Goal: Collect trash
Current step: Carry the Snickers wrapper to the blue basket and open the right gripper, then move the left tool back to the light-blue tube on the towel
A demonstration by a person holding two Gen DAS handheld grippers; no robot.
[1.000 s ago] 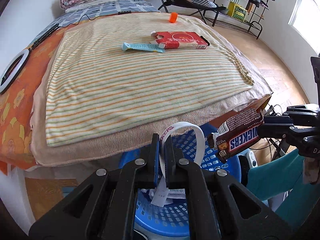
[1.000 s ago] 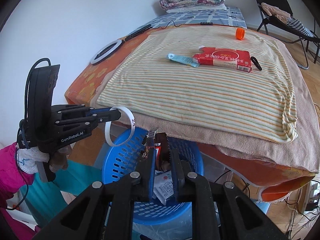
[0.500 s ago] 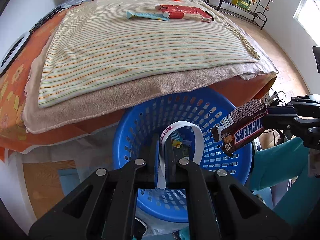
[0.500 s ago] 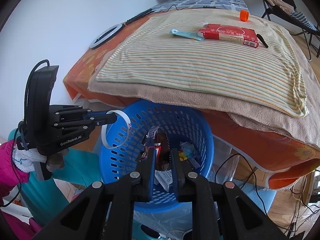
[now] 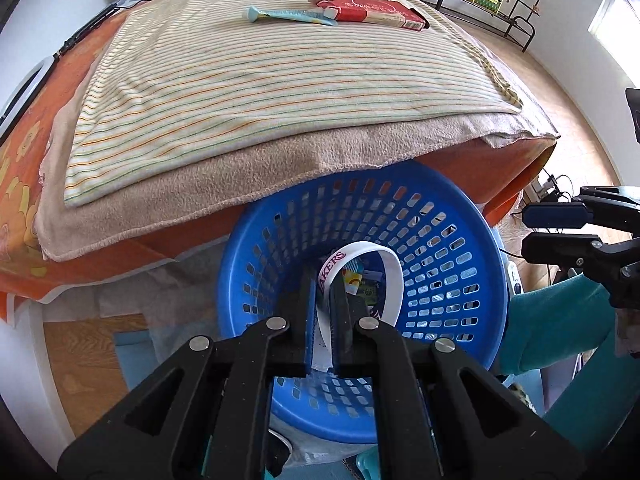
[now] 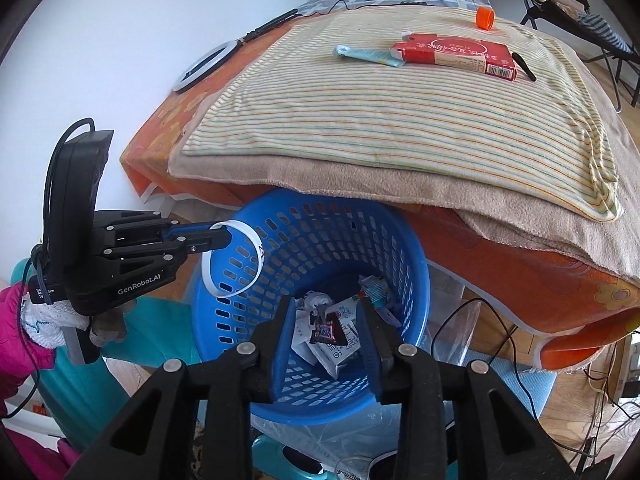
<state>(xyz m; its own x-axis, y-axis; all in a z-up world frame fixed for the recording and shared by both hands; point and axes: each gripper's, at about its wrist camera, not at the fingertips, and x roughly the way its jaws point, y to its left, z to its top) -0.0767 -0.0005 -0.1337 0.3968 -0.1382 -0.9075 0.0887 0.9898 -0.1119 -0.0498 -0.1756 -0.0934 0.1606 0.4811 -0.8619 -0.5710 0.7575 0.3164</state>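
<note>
Both tools hung over the blue basket (image 6: pixel 416 264), which stood against the bed (image 6: pixel 520 264). The right tool (image 6: pixel 326 344) pointed down into it with its jaws opening and nothing between them; directly below its tips a dark candy wrapper (image 6: pixel 326 332) lay on the white packets in the basket's bottom, so that piece looked delivered. The left tool (image 5: pixel 324 312) was clamped on a white wristband (image 5: pixel 390 276), whose loop curled out ahead of its tips above the basket's mouth.

The step in hand seemed to be dropping collected pieces into the basket. Next, by my reading, the left tool would need to part its jaws so the wristband falls inside the rim rather than catching on it.

Well beyond both tools, on the striped blanket (image 6: pixel 400 120), a red carton (image 6: pixel 456 54), a light-blue tube (image 6: pixel 368 54) touching it and an orange cap (image 6: pixel 485 17) remained uncollected.
</note>
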